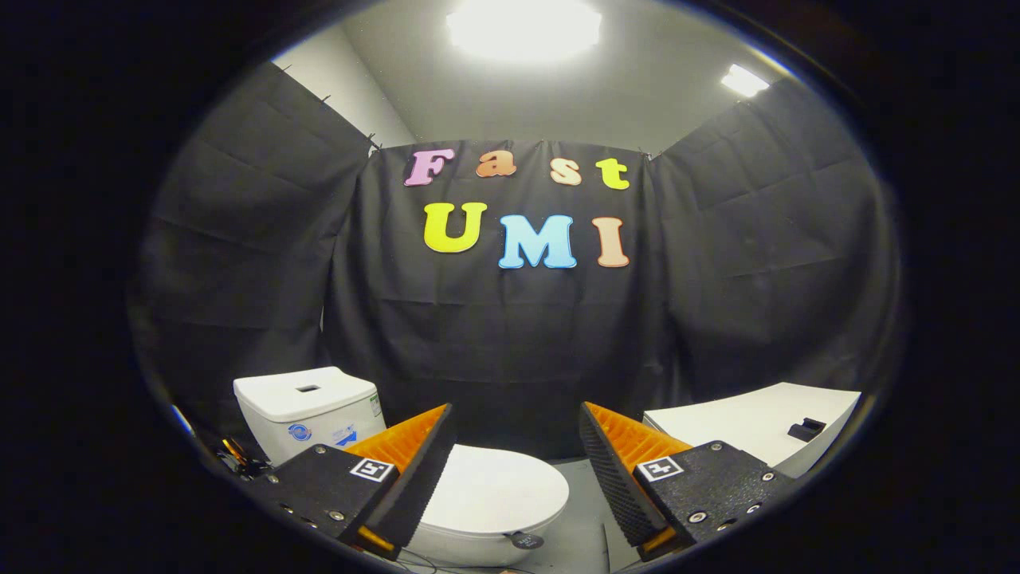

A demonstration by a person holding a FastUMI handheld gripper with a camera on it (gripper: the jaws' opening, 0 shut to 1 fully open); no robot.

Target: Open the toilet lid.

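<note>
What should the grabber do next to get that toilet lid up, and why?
Probably move down toward the front edge of the toilet lid. The lid lies shut, and the open gripper hovers above it with its fingers apart, touching nothing. The tank stands behind.

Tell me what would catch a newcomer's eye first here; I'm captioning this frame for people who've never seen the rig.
The gripper comes first: its two orange-and-black fingers stand wide open, holding nothing. Between and just beyond them lies the white toilet lid, closed flat, with the tank behind the left finger. Beyond the right finger sits a white table with a small black object on it.
</note>
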